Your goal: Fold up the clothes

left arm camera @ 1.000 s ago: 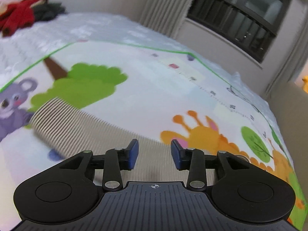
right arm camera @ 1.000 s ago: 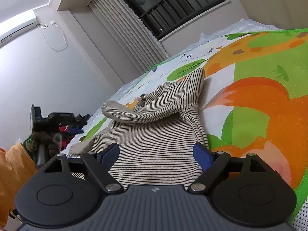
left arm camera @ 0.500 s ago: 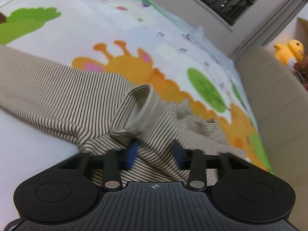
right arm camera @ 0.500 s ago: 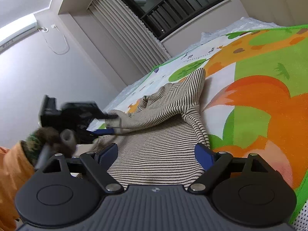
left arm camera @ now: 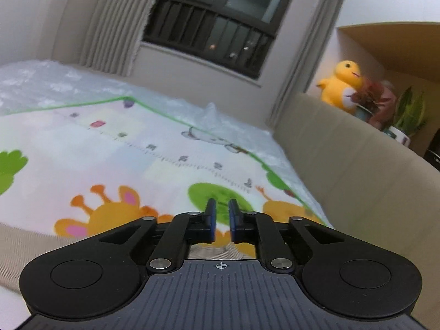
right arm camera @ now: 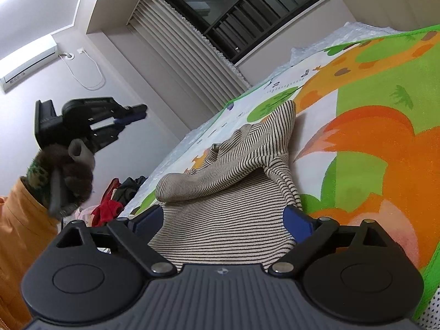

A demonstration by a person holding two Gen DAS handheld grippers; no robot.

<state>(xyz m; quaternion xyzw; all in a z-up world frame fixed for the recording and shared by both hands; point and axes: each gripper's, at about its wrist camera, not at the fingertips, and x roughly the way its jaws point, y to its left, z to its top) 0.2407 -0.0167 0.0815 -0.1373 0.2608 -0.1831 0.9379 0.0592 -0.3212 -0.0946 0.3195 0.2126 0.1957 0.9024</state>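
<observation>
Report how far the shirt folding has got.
Done: one sleeve lies folded across the striped shirt on the animal-print mat. In hand: nothing; the left claw is raised clear, closing on air, and the right claw is opening just over the hem. Left: the bunched far side and the final folds.

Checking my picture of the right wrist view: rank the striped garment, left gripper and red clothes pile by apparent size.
1. striped garment, largest.
2. left gripper, raised off the bed.
3. red clothes pile, smallest, but it lies farther back, so its true size is unsure.
</observation>
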